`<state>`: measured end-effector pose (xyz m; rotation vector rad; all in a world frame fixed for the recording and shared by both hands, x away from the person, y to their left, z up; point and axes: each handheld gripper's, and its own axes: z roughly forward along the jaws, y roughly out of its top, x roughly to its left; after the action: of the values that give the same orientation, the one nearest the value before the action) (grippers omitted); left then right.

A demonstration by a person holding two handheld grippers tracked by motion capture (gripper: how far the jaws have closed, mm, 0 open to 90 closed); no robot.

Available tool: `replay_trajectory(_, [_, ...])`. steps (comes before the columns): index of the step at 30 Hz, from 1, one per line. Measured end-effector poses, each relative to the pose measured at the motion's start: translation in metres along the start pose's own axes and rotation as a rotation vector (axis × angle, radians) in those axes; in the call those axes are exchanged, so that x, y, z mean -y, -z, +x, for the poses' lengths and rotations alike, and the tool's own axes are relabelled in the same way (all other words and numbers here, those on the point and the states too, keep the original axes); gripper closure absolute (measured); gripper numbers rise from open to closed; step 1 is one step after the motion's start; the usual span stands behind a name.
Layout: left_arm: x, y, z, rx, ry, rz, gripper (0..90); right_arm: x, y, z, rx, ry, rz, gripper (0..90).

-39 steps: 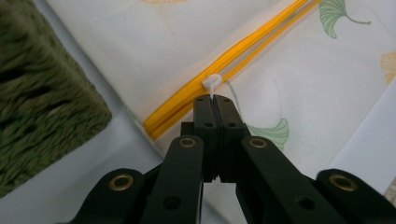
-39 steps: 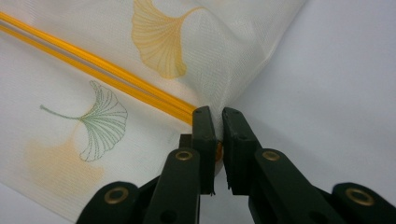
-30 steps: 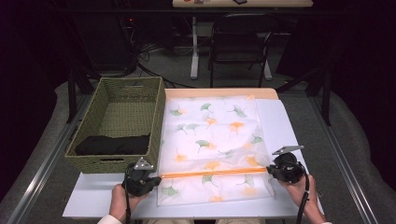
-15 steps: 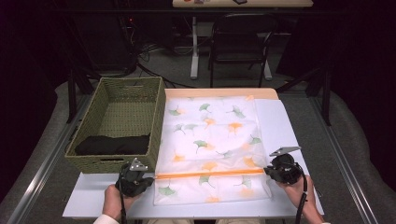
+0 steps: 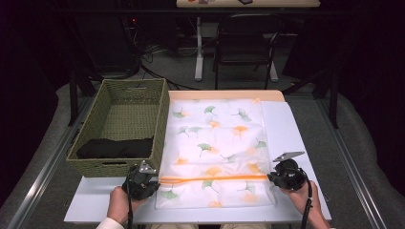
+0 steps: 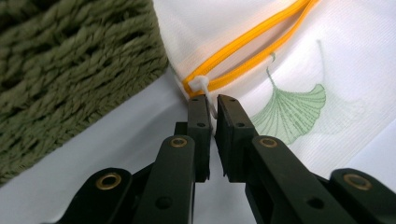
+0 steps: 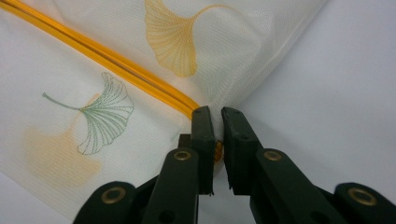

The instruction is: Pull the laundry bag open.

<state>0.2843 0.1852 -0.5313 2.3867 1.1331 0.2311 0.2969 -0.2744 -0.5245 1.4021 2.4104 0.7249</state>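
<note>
Since the picture a second ago, our left gripper (image 5: 143,179) has slid a little toward us along the near-left corner of the white mesh laundry bag with green and orange ginkgo leaves (image 5: 215,143), and its jaws have just been easing apart by a hair. In the left gripper view the pads stand almost together with a thin white tab of the bag's orange zipper (image 6: 243,39) running into the slit between them; we judge it still pinched. Our right gripper (image 5: 282,175) has barely shifted; its jaws sit nearly together on the bag's right end, where the zipper tape and mesh go in between the pads (image 7: 201,128).

The bag lies flat on the white table sheet (image 5: 296,138), touching the side of the green woven basket (image 5: 119,114), which holds a folded black garment (image 5: 114,148).

The risk we see lies at the left: the tab is small and slick, and the grip has loosened. Any pull along the zipper could draw it out of the pads. On the right, a hard tug could bunch or tear the thin mesh.
</note>
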Motion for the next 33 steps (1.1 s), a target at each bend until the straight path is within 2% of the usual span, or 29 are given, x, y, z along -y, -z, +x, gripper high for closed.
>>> replay_trajectory(2, [0.0,0.0,-0.001,0.008,-0.006,-0.007,82.3,0.0,-0.001,-0.001,-0.005,0.0,0.002,82.3])
replay_trajectory(4, [-0.001,-0.001,-0.004,0.033,-0.012,-0.01,81.1,0.001,0.0,-0.001,-0.007,-0.004,0.006,81.3])
replay_trajectory(6, [-0.001,-0.003,-0.008,0.047,-0.027,-0.006,79.6,0.001,0.0,-0.002,-0.013,-0.006,0.009,77.5])
replay_trajectory(7, [-0.002,-0.005,-0.01,0.062,-0.042,-0.007,78.7,0.001,0.0,-0.002,-0.012,-0.015,0.015,74.6])
replay_trajectory(8, [-0.002,-0.005,-0.012,0.062,-0.039,-0.005,77.5,0.002,0.0,-0.003,-0.022,-0.006,0.015,68.2])
replay_trajectory(10, [-0.001,-0.002,-0.012,0.076,-0.047,-0.011,73.3,0.003,0.0,-0.003,-0.03,0.002,0.025,61.0])
replay_trajectory(13, [0.004,0.005,-0.011,0.084,-0.032,-0.026,60.7,0.004,0.004,-0.004,-0.034,0.006,0.022,46.9])
replay_trajectory(18, [0.014,0.019,-0.006,0.062,-0.033,-0.042,37.2,0.005,0.014,-0.009,-0.025,-0.001,-0.012,27.3])
replay_trajectory(20, [0.019,0.026,-0.003,0.053,-0.04,-0.045,31.0,0.003,0.017,-0.009,-0.016,0.006,-0.026,21.7])
replay_trajectory(22, [0.02,0.029,-0.002,0.041,-0.044,-0.045,25.2,0.001,0.017,-0.008,-0.021,0.005,-0.037,20.4])
replay_trajectory(23, [0.024,0.033,0.001,0.032,-0.035,-0.055,22.5,-0.003,0.018,-0.005,-0.025,0.031,-0.049,15.8])
replay_trajectory(28, [0.031,0.04,0.009,0.006,-0.011,-0.055,17.0,-0.011,0.015,0.005,-0.05,0.086,-0.058,12.4])
replay_trajectory(33, [0.035,0.042,0.013,-0.013,0.015,-0.063,15.3,-0.024,0.013,0.017,-0.076,0.133,-0.075,12.7])
